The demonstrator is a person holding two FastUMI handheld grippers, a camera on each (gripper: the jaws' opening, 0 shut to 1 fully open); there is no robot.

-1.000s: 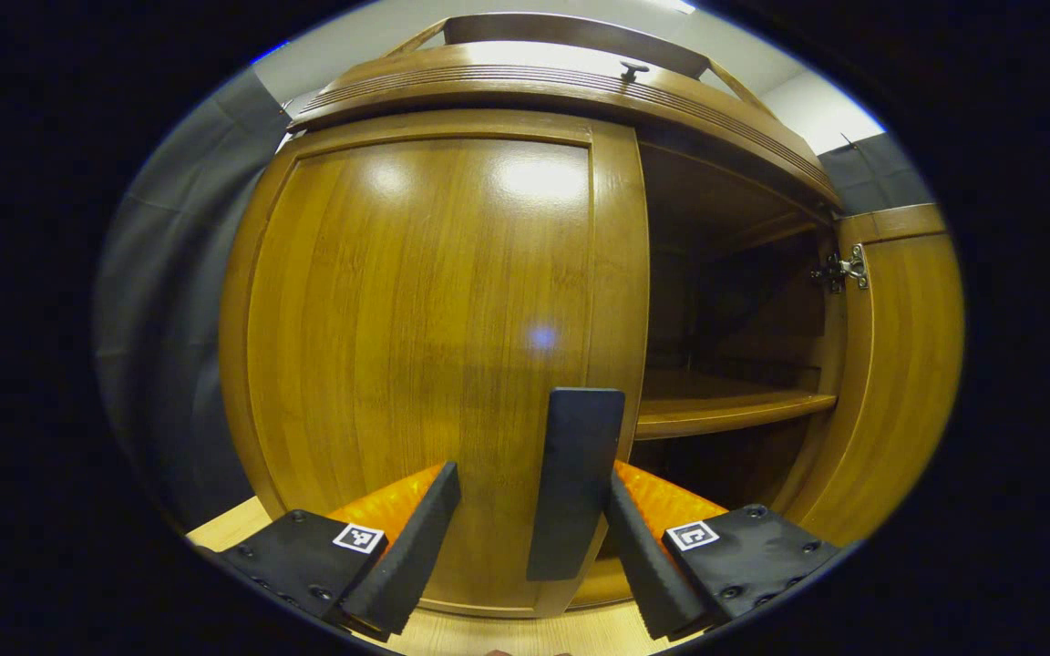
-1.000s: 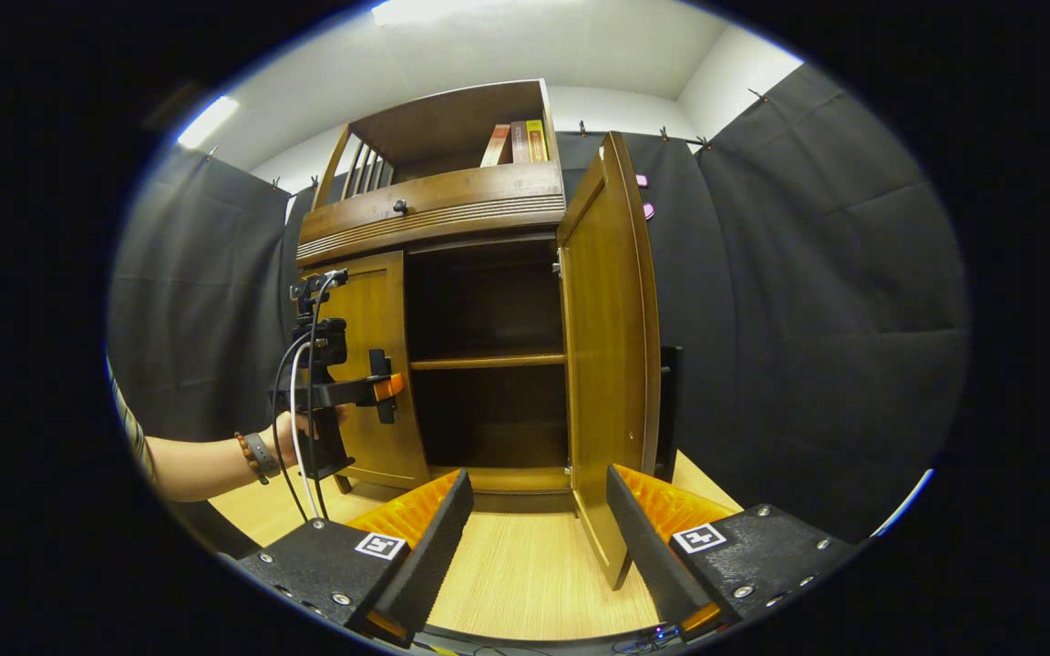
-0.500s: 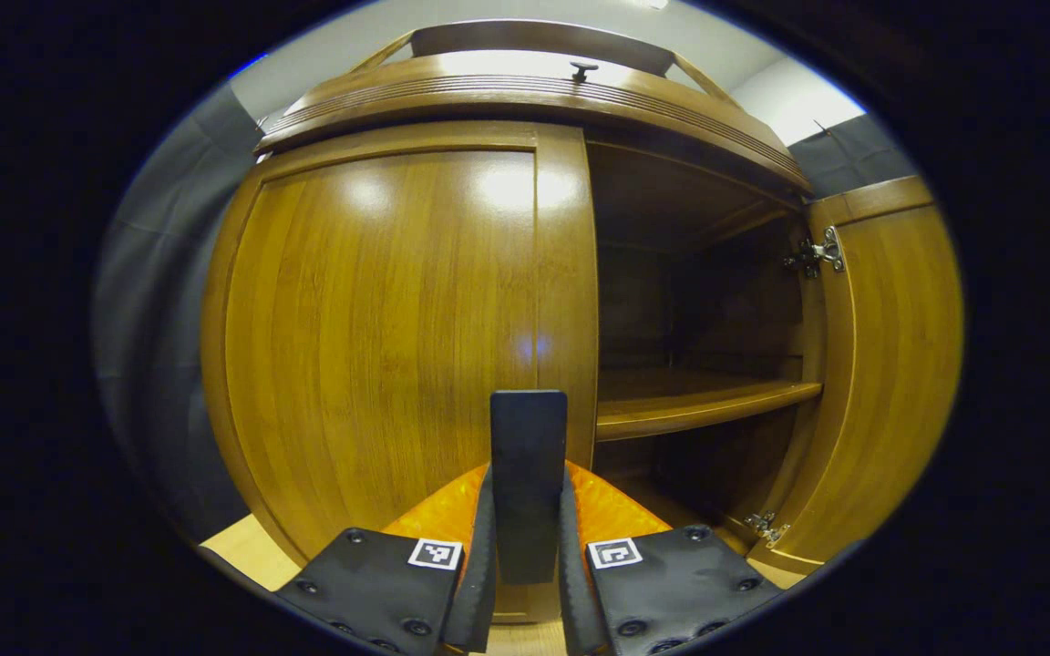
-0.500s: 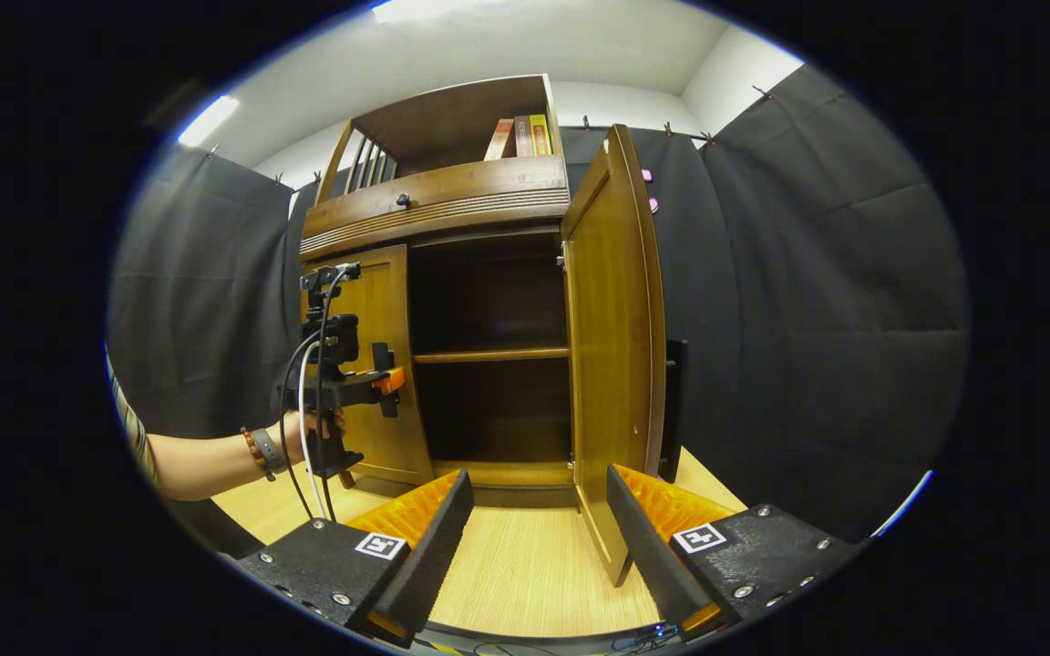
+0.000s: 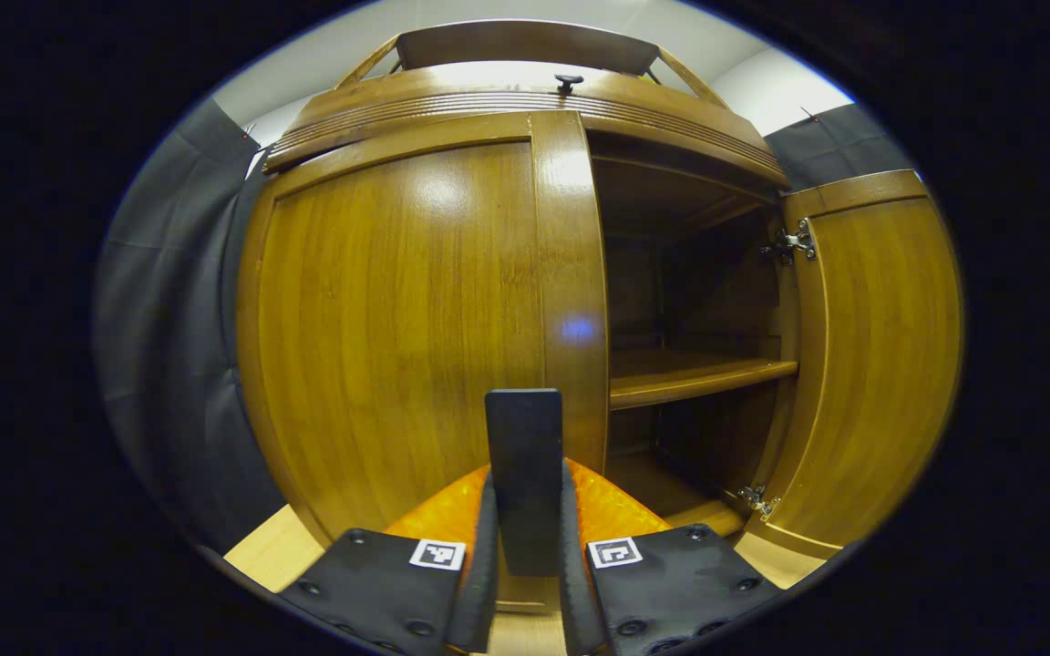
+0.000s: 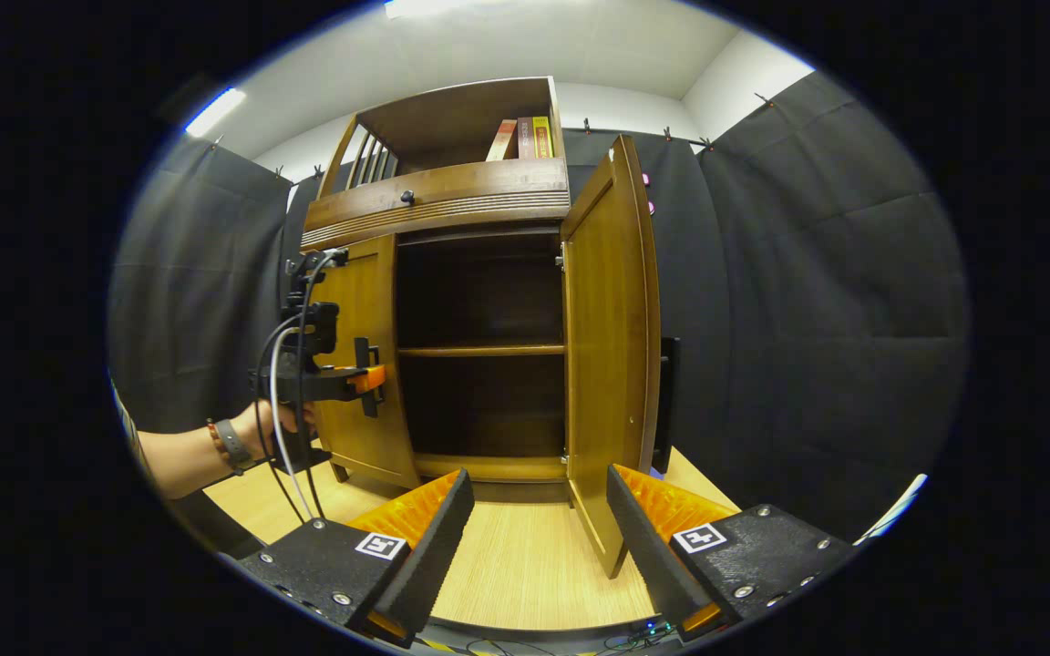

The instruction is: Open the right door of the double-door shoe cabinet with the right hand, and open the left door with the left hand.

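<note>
The wooden shoe cabinet (image 6: 438,205) stands ahead of me. Its right door (image 6: 612,346) hangs wide open, also seen as the right door (image 5: 867,364) in the left gripper view. My left gripper (image 5: 525,497) is shut on the flat black handle (image 5: 523,456) at the free edge of the left door (image 5: 416,337), which stands slightly ajar. In the right gripper view a hand holds the left gripper (image 6: 363,378) against the left door (image 6: 363,364). My right gripper (image 6: 539,538) is open and holds nothing, back from the cabinet over the floor.
Inside the cabinet a shelf (image 5: 698,378) crosses the dark interior. A drawer knob (image 6: 406,196) and books (image 6: 525,137) sit above the doors. Black cloth walls close in on both sides. Pale wooden floor (image 6: 525,565) lies in front.
My left gripper closed on the left door's handle, and the door has since swung out a little. My right gripper stays open, well back from the cabinet.
</note>
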